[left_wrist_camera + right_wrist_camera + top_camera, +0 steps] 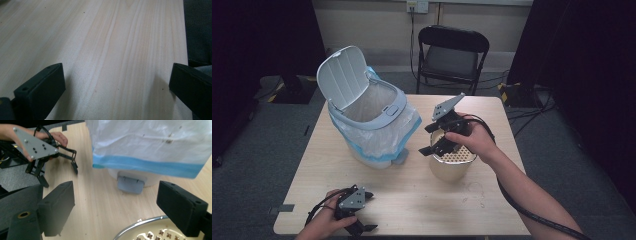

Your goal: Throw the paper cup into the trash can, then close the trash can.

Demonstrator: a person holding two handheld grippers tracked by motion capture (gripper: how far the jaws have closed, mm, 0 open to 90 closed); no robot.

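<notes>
Hovering open-jawed right claw (pixel 435 142), round perforated, perhaps metal-rimmed pot (pixel 452 162).

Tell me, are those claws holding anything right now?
No. The right gripper hangs open over the cream container; the left gripper is open above bare table.

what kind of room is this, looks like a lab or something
Probably a recording or test setup rather than a home: a bare wooden table on grey carpet, dark curtains at both sides, a lone folding chair by a plain wall, and cables on the floor. A lined pedal bin stands as a prop.
</notes>
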